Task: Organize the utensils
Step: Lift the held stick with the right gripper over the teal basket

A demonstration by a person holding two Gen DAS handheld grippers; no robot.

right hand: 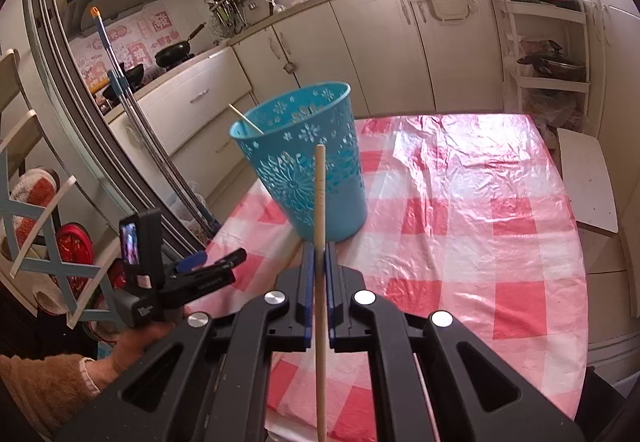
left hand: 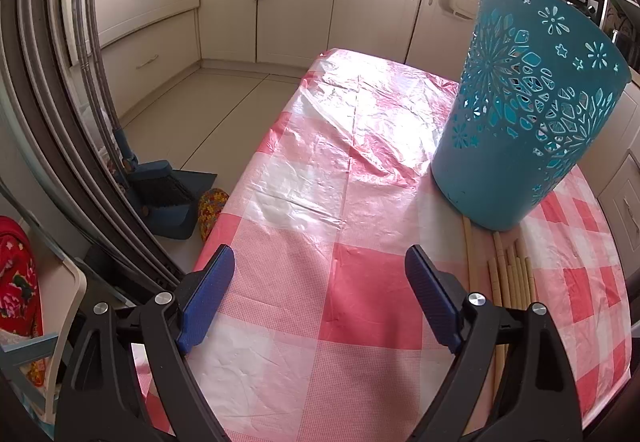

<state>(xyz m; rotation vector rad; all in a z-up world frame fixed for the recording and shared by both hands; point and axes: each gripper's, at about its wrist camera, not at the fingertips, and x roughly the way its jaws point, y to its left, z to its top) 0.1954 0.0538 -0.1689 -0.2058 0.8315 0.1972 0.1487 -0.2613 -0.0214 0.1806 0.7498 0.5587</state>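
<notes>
Between my right hand-held gripper point(right hand: 319, 256) pads sits one chopstick point(right hand: 319, 202), clamped tight and standing upright, tip pointing at the teal basket point(right hand: 304, 170) just ahead on the counter point(right hand: 460, 226). Off to its left, my left hand-held gripper point(left hand: 320, 294) hangs wide, tilted down, holding nothing; loose chopsticks point(left hand: 512, 278) lie right of it, against the basket's base.

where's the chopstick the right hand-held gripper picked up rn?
In the right wrist view the chopstick stands pinched upright in the right hand-held gripper, just in front of the blue basket on the checkered tablecloth.
</notes>
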